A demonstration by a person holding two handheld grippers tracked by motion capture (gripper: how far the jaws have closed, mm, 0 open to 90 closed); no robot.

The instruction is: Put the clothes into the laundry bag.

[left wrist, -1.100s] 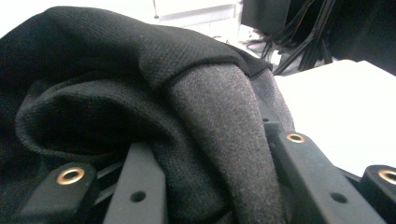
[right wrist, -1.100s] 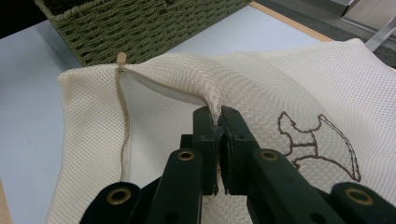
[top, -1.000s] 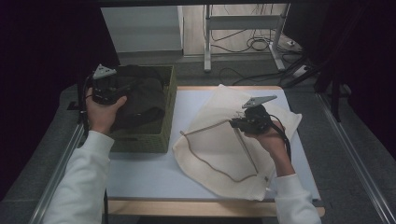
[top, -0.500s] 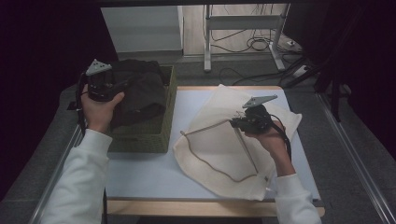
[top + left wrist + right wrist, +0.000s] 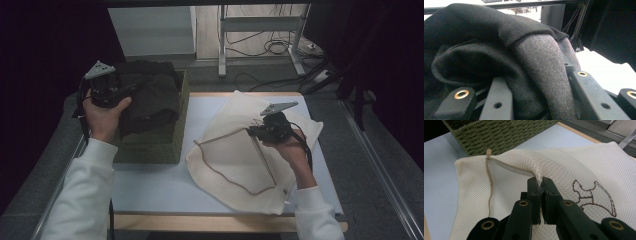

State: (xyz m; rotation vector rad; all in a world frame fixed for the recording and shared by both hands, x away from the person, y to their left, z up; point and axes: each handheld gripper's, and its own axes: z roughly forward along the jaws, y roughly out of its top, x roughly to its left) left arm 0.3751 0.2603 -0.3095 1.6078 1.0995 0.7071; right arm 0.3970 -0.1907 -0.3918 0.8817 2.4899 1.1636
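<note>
Basket (image 5: 155, 142) interior hidden under dark garment (image 5: 529, 57) pinched in left claw (image 5: 536, 100); right claw (image 5: 540, 188) clamped on mesh bag (image 5: 574, 170).

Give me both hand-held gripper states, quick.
Left hand-held gripper: closed on the dark garment, over the woven basket.
Right hand-held gripper: shut, pinching the cream mesh bag.

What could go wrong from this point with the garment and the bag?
The left gripper holds only a fold of the dark garment, which still lies largely in the basket; it may slip or snag the rim. The right gripper pinches just a bit of the mesh bag, so the mouth may stay narrow.
</note>
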